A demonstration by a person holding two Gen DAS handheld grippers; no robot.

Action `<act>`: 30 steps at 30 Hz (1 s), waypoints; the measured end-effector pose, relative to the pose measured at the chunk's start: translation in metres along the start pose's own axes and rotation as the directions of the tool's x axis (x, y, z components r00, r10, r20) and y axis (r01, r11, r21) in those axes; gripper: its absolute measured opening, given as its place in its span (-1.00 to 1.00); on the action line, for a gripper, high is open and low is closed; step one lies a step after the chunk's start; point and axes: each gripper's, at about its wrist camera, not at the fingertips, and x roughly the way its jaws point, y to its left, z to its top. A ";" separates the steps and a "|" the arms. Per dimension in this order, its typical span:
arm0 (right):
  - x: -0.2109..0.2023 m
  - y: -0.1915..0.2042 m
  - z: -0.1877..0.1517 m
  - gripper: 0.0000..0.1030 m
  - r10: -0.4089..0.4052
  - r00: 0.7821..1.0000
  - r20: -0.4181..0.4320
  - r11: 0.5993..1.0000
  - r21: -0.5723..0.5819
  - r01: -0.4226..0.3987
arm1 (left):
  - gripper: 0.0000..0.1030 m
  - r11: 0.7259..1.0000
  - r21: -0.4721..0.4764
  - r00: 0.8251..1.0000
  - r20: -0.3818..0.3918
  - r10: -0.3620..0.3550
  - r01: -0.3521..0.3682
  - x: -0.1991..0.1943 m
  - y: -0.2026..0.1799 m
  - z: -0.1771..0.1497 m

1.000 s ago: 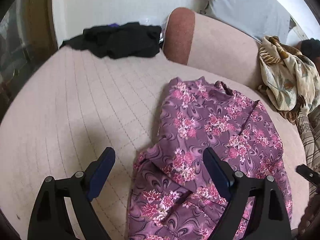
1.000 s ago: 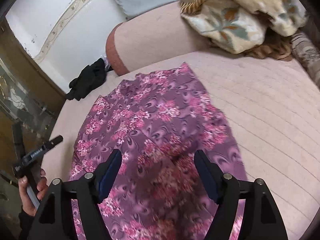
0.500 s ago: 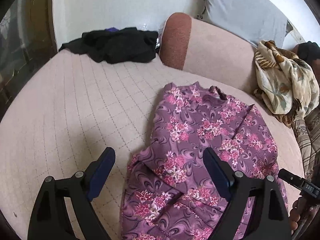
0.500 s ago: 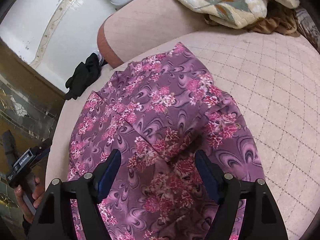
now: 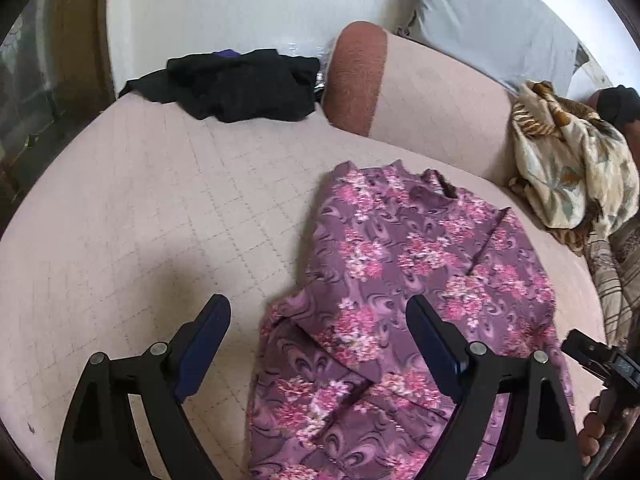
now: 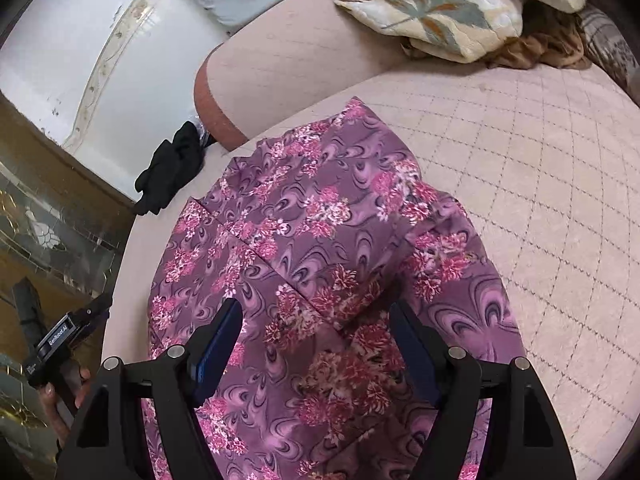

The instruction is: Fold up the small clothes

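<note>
One garment is in play: a purple floral top point(image 5: 404, 280) spread on the pink quilted bed point(image 5: 160, 208), neckline toward the bolster point(image 5: 400, 92), with what looks like a side flap already laid inward. Both tools hover above its near half with fingers spread wide and nothing between them: the left gripper point(image 5: 318, 344) over the left edge, the right gripper point(image 6: 316, 344) over the middle. Folding seems barely begun; the lengthwise and crosswise folds are left. A black garment point(image 5: 236, 84) lies crumpled farther back.

left gripper point(image 5: 318, 320): black frame, blue pads, silver screws | right gripper point(image 6: 316, 322): same build, blue pads
</note>
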 end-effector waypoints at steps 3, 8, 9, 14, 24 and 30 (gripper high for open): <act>0.000 -0.001 -0.002 0.56 0.004 1.000 -0.002 1.000 0.003 -0.004 | 0.72 1.000 -0.017 1.000 -0.009 -0.006 0.006 0.003 0.003 -0.001; -0.001 0.004 -0.003 0.56 -0.010 1.000 0.007 1.000 -0.024 0.010 | 0.72 1.000 -0.003 1.000 -0.003 0.012 -0.012 0.004 0.002 -0.003; -0.002 0.004 -0.003 0.56 -0.007 1.000 0.009 1.000 -0.024 0.007 | 0.72 1.000 0.000 1.000 -0.002 0.014 -0.014 0.004 0.001 -0.003; -0.002 0.006 -0.003 0.56 -0.005 1.000 0.012 0.999 -0.032 0.005 | 0.72 1.000 0.011 1.000 0.001 -0.001 0.001 0.003 -0.003 -0.002; -0.026 0.029 0.007 0.60 0.003 0.996 0.094 0.996 -0.087 0.005 | 0.72 0.999 0.050 1.000 0.005 -0.014 0.014 -0.012 -0.015 0.007; -0.032 0.041 0.057 0.78 0.025 0.996 0.090 0.987 -0.158 -0.010 | 0.73 0.995 0.006 0.992 -0.070 -0.102 0.103 0.002 -0.013 0.049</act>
